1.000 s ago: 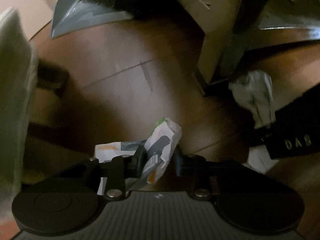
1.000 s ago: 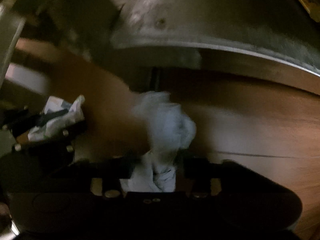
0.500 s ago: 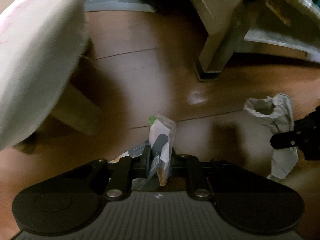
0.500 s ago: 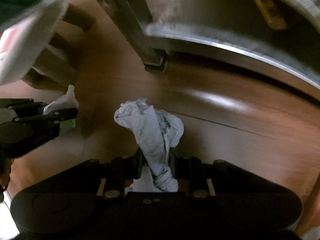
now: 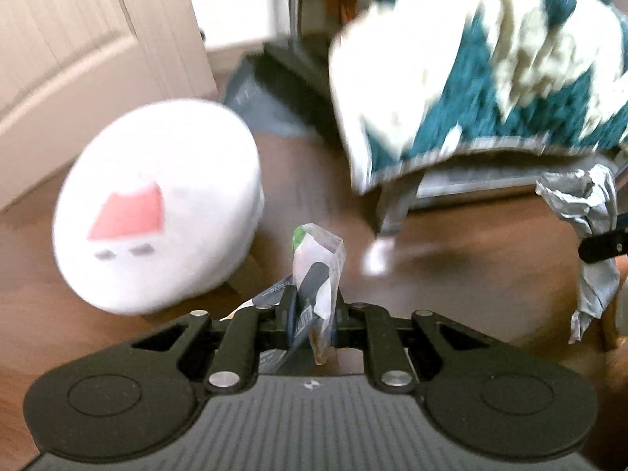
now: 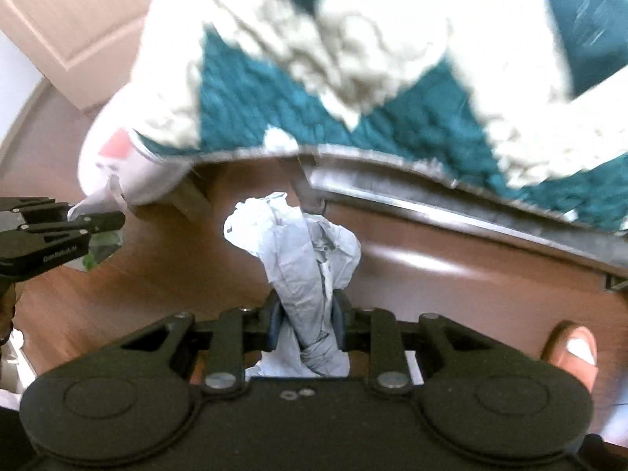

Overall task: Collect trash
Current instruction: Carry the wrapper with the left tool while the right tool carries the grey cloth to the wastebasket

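The brown wooden floor (image 5: 471,274) fills the lower part of both views. A teal and cream blanket (image 6: 353,78) hangs over a bed frame (image 6: 471,219) above it. A panelled door (image 5: 78,59) stands behind a round white cushion (image 5: 157,204) with a pink mark. My right claw (image 6: 304,325) is clenched on a crumpled white paper (image 6: 298,247), held clear of the floor. My left claw (image 5: 312,318) is clenched on a printed wrapper (image 5: 318,263), also held clear of the floor.
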Demonstrator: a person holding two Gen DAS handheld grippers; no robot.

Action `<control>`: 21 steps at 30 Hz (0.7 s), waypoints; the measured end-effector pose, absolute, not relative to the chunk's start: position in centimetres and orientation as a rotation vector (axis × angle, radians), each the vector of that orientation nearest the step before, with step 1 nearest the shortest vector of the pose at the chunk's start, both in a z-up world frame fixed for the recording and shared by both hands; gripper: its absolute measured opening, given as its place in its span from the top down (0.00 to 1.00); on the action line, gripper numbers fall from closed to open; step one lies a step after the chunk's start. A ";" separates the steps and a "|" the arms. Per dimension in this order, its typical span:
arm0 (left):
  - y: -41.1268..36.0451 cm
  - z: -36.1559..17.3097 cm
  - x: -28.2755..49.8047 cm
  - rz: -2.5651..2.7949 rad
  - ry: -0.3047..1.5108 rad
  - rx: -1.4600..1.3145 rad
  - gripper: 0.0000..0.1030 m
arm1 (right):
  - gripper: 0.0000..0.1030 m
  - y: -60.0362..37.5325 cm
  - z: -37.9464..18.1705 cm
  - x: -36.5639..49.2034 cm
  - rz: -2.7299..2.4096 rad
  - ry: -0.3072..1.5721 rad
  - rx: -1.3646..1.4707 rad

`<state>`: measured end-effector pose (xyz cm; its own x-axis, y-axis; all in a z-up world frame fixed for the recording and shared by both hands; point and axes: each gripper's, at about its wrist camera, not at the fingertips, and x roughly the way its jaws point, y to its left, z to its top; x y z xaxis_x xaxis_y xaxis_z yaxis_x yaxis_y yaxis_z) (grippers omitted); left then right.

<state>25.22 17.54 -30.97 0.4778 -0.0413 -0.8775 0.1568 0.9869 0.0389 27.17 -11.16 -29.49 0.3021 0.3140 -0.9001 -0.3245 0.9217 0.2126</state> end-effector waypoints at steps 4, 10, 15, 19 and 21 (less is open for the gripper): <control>17.2 -24.4 24.4 -0.112 0.965 0.138 0.86 | 0.76 -11.8 -24.7 25.5 0.455 1.096 -0.001; 15.2 -14.2 22.5 -0.116 0.808 0.142 0.85 | 0.76 -13.2 -16.5 22.8 0.498 0.948 0.026; 12.3 -7.8 20.9 -0.124 0.712 0.121 0.85 | 0.76 -15.0 -10.7 21.2 0.510 0.830 0.054; 9.8 -3.2 19.6 -0.132 0.623 0.131 0.85 | 0.76 -16.6 -6.1 20.0 0.506 0.725 0.065; 8.7 -1.5 19.2 -0.133 0.582 0.128 0.85 | 0.76 -17.4 -4.2 19.5 0.501 0.682 0.069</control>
<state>19.18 8.70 -1.45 0.8270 -0.0892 -0.5551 0.1612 0.9835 0.0822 19.53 -17.35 -4.18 0.6627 0.4655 -0.5866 -0.4209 0.8794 0.2224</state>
